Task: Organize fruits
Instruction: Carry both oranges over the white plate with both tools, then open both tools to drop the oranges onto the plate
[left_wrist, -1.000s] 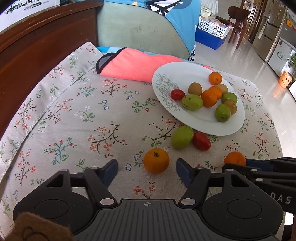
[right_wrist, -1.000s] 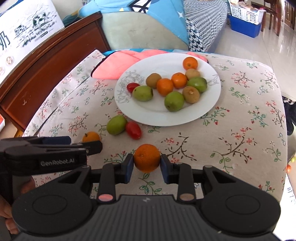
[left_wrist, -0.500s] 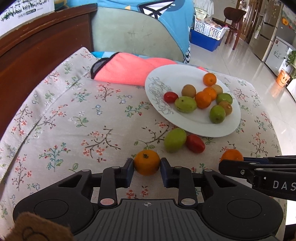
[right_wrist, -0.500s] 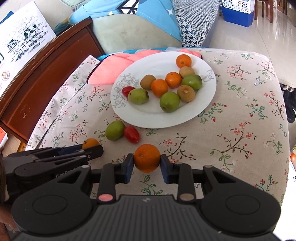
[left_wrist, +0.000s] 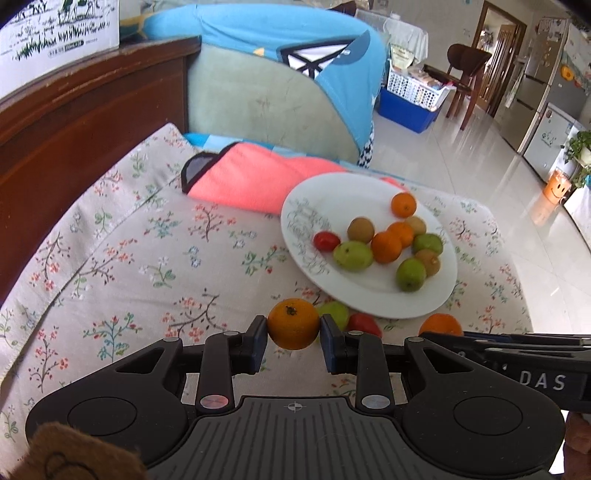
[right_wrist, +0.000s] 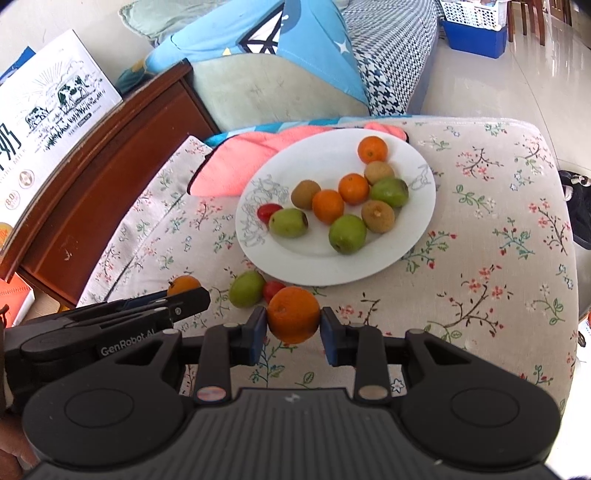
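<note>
My left gripper is shut on a small orange, held just above the floral cloth. My right gripper is shut on a second orange, also off the cloth. Each gripper shows in the other's view: the right one at the lower right, the left one at the lower left. A white plate ahead carries several oranges, green fruits, brown kiwis and one red tomato. A green fruit and a red tomato lie on the cloth by the plate's near rim.
A pink cloth lies behind the plate, partly under it. A dark wooden headboard runs along the left. A cushion and blue bedding rise at the back. The surface drops to a tiled floor on the right.
The left gripper closed on the orange that lay on the cloth and lifted it. The right gripper kept its orange and rose slightly, with the plate now farther down the view.
</note>
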